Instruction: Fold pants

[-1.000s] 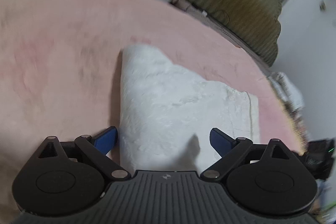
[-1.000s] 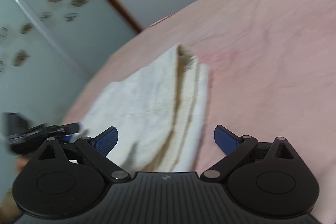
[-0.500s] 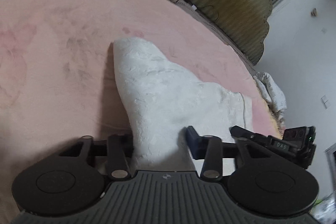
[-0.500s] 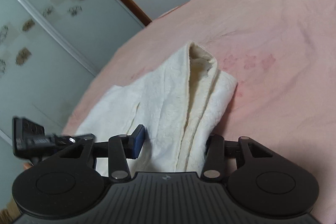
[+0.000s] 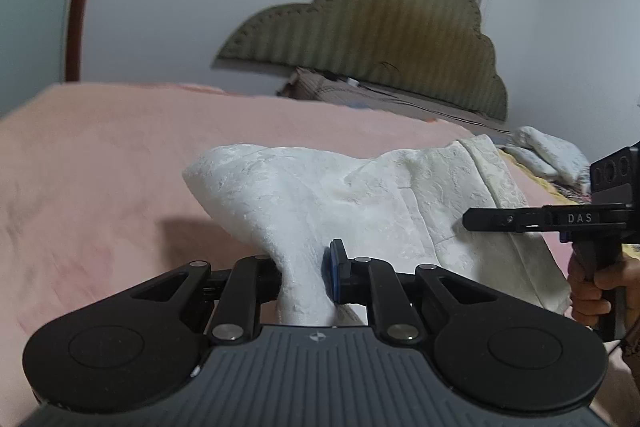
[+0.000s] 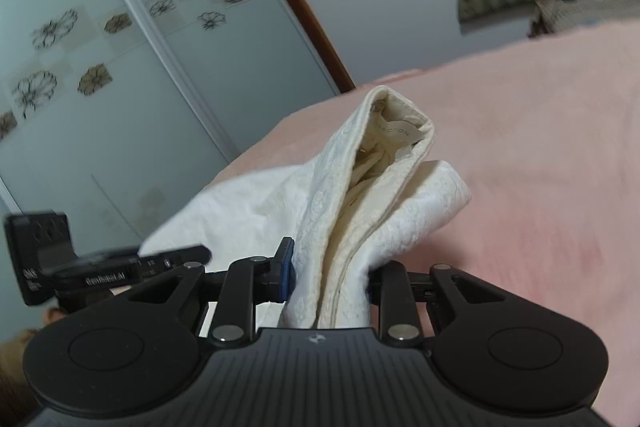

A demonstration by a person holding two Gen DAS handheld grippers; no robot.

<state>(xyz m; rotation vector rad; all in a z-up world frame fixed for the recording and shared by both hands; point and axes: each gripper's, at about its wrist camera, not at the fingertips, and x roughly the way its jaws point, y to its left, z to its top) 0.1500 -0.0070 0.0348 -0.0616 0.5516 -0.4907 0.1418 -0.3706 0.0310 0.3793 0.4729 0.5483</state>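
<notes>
Here the white textured fabric pants, already folded into a thick stack of layers, lie on the pink plush bed cover with their near edge raised off it and the far part resting on the cover. The left gripper has just been closing and now pinches one near corner between its pads; the right gripper has likewise just been closing and clamps the other near corner, at the open waistband where the cream lining and label show.

Handling, as a judgement: the cloth is soft, light and limp, and sags between the two holds. The stacked layers can slide apart, so each pinch should take in every layer close to the corner.

Around it, the olive padded headboard stands beyond the far edge of the bed, and a light bundle of bedding lies at the far right corner. A mirrored sliding wardrobe door flanks the left side. Nothing lies across the cover ahead.
</notes>
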